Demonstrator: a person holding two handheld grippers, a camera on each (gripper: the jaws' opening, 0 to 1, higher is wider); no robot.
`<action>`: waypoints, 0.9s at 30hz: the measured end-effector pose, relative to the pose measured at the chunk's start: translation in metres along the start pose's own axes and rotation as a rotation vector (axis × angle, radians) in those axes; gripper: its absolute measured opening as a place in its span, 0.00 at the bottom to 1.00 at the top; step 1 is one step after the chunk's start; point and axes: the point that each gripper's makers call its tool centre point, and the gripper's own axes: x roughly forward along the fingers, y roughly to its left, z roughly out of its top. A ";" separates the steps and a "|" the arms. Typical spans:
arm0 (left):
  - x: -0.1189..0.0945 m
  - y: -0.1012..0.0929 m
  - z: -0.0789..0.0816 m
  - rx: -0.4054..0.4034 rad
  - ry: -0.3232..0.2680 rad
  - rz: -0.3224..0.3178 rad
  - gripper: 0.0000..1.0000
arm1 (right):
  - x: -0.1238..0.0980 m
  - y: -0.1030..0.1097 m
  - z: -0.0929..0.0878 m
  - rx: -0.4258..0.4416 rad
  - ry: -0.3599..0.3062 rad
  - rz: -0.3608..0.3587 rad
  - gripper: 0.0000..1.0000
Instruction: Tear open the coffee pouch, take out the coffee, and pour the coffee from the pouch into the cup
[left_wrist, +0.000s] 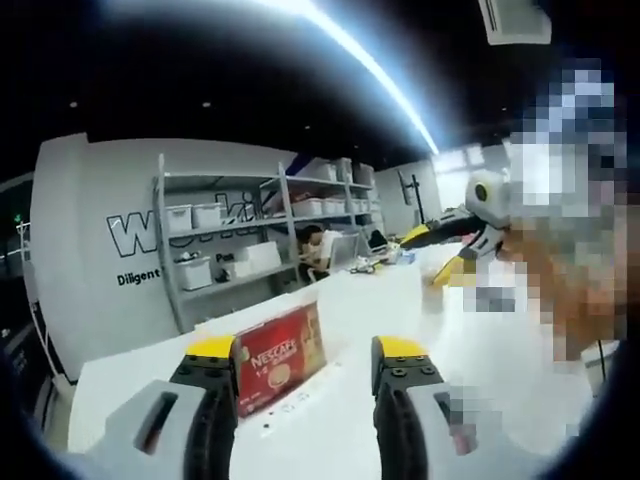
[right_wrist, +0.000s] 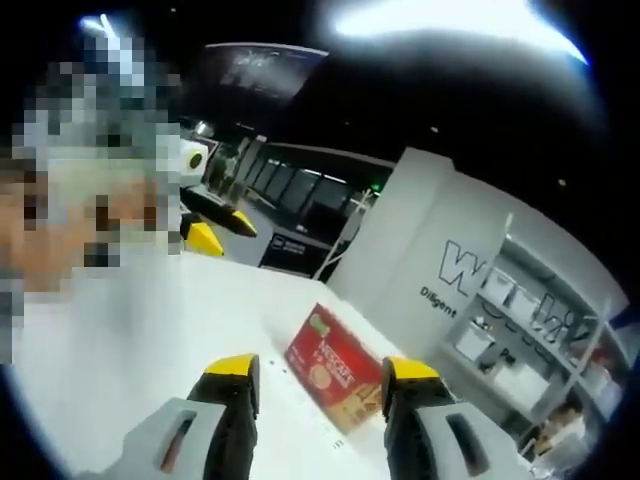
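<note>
One red coffee box (left_wrist: 280, 357) stands on the white table (left_wrist: 340, 310) in the left gripper view, low and left of centre, just past the tips of the left gripper (left_wrist: 305, 368); its printed face is turned toward the camera and its long axis runs from lower left to upper right across the frame. The same single box (right_wrist: 334, 367) sits low and centre in the right gripper view, beyond the right gripper (right_wrist: 318, 388), with its long axis slanting from upper left to lower right. Each gripper shows two yellow-tipped jaws spread wide apart with nothing between them. Whether a pouch or cup is on the table cannot be told. In the left gripper view one metal shelving unit (left_wrist: 230, 240) with white storage bins (left_wrist: 195, 272) stands at centre left against a grey wall carrying large lettering, and a seated person (left_wrist: 322, 250) is behind it. A long ceiling light strip (left_wrist: 360, 60) crosses the dark ceiling toward the upper right. In the right gripper view the shelving (right_wrist: 520, 350) lies at the lower right.
</note>
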 end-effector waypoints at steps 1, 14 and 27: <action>0.000 0.000 0.000 0.001 0.002 0.000 0.55 | -0.001 -0.001 0.000 0.000 0.000 -0.002 0.49; 0.005 -0.007 0.003 0.000 0.002 -0.011 0.55 | 0.004 0.004 0.005 -0.009 -0.002 0.007 0.49; 0.010 -0.012 0.003 0.005 0.013 -0.017 0.55 | 0.007 0.011 0.011 -0.027 -0.012 0.023 0.49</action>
